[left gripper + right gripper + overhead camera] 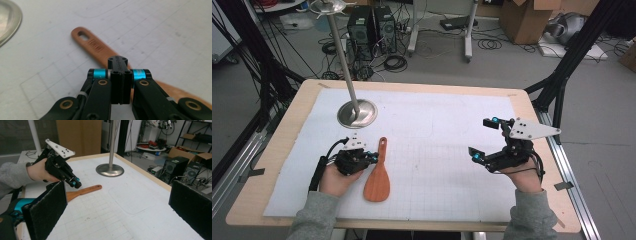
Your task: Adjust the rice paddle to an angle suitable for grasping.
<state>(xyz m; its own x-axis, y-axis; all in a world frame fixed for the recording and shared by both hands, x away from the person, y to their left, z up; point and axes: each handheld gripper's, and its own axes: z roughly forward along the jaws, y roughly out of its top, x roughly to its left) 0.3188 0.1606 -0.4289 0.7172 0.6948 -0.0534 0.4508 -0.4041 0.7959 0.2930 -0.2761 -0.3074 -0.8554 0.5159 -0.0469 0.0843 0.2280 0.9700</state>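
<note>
- Jaws of the left gripper (373, 157) are clenched together on nothing, tips just beside the handle; the right gripper (484, 139) stands wide, released.
- The flat brown wooden rice paddle (378, 173) lies on the white gridded mat (452, 150), its long axis running near-to-far: holed handle toward the round steel stand base (357, 113), blade toward the person.

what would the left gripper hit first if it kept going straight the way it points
Probably the wooden spatula: the shut left gripper aims along its handle, just above it. Depth is unclear, so it might skim past onto the white mat.
</note>
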